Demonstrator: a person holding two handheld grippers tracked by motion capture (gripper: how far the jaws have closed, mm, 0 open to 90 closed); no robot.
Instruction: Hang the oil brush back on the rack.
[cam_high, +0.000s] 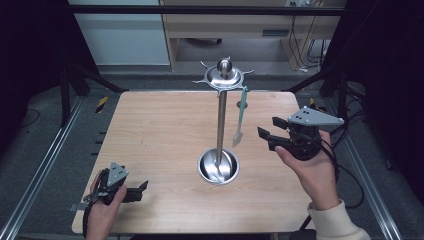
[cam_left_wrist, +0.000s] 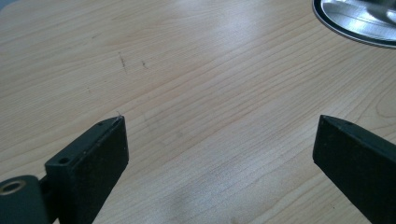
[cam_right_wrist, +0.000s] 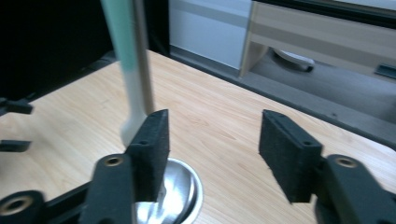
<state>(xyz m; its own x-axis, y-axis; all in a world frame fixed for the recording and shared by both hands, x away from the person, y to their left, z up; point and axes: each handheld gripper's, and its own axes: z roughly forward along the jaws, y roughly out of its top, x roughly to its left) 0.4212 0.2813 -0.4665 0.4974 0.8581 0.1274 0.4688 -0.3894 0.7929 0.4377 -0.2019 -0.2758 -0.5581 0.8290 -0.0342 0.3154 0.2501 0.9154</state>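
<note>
The right hand-held gripper (cam_high: 266, 129) hangs just to the right of the steel utensil stand (cam_high: 220, 117), its jaws apart with nothing between them. From its own camera the pads (cam_right_wrist: 154, 140) stand clear of the pale green utensil (cam_right_wrist: 126, 60), which hangs in front of the left pad and beside the stand's pole. In the high view that utensil (cam_high: 240, 116) dangles from an arm on the right of the stand's top ring, its lower end above the tabletop (cam_high: 160, 130) and free of the gripper. I judge the hanging done and the release made; what seems left is to draw the right hand away from the stand.

The left hand-held gripper (cam_high: 141, 189) rests low near the front left of the stand, jaws wide, nothing but bare wood between them (cam_left_wrist: 219, 154); the stand's dish-shaped base (cam_left_wrist: 355, 21) sits at the far corner of its view.

How the utensil catches on the hook is too small to make out, and I cannot say what kind of tool it is. The stand's top is cut off in the right gripper view, and the room behind lies in deep shadow.
</note>
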